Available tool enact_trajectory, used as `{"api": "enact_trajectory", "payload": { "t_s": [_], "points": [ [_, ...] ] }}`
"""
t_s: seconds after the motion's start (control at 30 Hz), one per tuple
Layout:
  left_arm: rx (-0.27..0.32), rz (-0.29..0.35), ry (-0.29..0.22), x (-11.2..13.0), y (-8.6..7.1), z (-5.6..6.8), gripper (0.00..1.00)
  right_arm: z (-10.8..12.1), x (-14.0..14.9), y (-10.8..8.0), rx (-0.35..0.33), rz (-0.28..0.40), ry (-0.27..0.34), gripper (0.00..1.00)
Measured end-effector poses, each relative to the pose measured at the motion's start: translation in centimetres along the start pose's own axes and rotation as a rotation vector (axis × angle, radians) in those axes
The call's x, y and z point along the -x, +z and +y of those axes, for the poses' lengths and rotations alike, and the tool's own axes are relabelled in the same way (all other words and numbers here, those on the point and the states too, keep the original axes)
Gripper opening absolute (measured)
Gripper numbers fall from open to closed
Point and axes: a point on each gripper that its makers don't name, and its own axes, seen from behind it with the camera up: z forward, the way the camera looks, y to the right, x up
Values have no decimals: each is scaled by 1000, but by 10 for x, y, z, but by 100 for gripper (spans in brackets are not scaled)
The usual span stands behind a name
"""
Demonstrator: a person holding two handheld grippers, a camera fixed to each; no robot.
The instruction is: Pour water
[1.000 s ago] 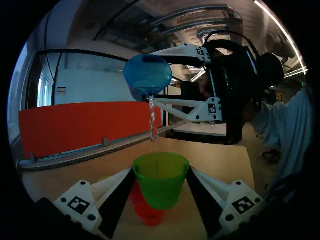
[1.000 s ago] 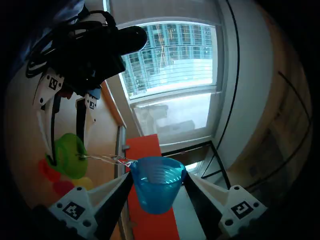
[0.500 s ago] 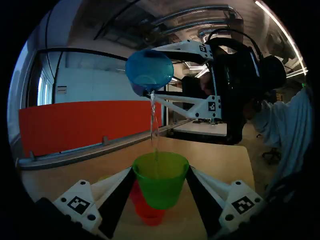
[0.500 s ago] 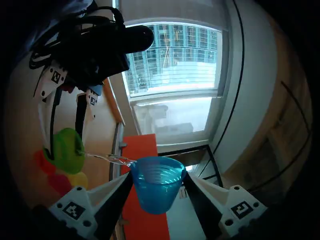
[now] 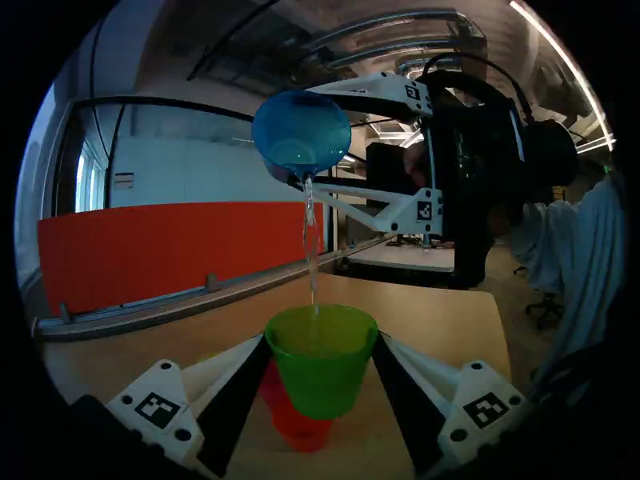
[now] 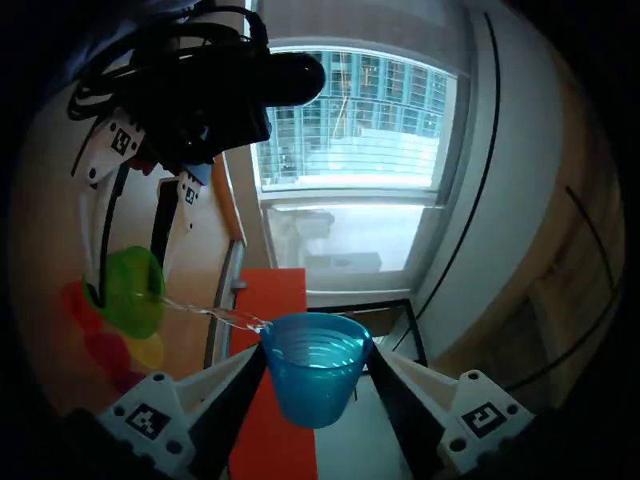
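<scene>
1. Water [image 5: 309, 240] is in flight: a thin stream drops from the lip of the blue cup [image 5: 301, 142] into the mouth of the green cup [image 5: 320, 380] below it.
2. We see the right tool [image 6: 314, 352] clenched on the blue cup, one finger on each side. The cup is tipped well over with its lip pointing down, and that tilt feeds the stream.
3. The left tool [image 5: 320, 340] is clamped on the green cup the same way and holds it upright, mouth up. We judge that is to catch the stream cleanly under the pour.
4. The green cup hangs over the table [image 5: 448, 316], well back from its far edge, where a rail [image 5: 184, 290] and an orange partition [image 5: 160, 244] run. A red cup [image 5: 294, 420] shows just below and behind it.
5. On contents, a shallow pool sits at the blue cup's low lip, so we reckon little is left to pour. The green cup's tinted wall hides its level, and we cannot tell how full it is.
6. In the right gripper view a yellow cup [image 6: 148, 350] sits on the table near the green cup. What it holds is hidden from us.
7. The stream is narrow and falls a fair way, so any wobble in either tool could send it past the green rim.
</scene>
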Motion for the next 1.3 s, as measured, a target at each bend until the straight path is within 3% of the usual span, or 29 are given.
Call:
{"api": "enact_trajectory", "payload": {
  "t_s": [0.77, 1.17, 1.3],
  "points": [
    [-10, 8, -8, -3, 1, -2, 87, 3, -27, 3, 23, 23, -169, 91],
    [-11, 11, -12, -3, 1, -3, 87, 1, -28, 2, 17, 30, -150, 91],
    [-11, 12, -13, -3, 1, -3, 87, 2, -23, 2, 17, 29, -116, 91]
  ]
}}
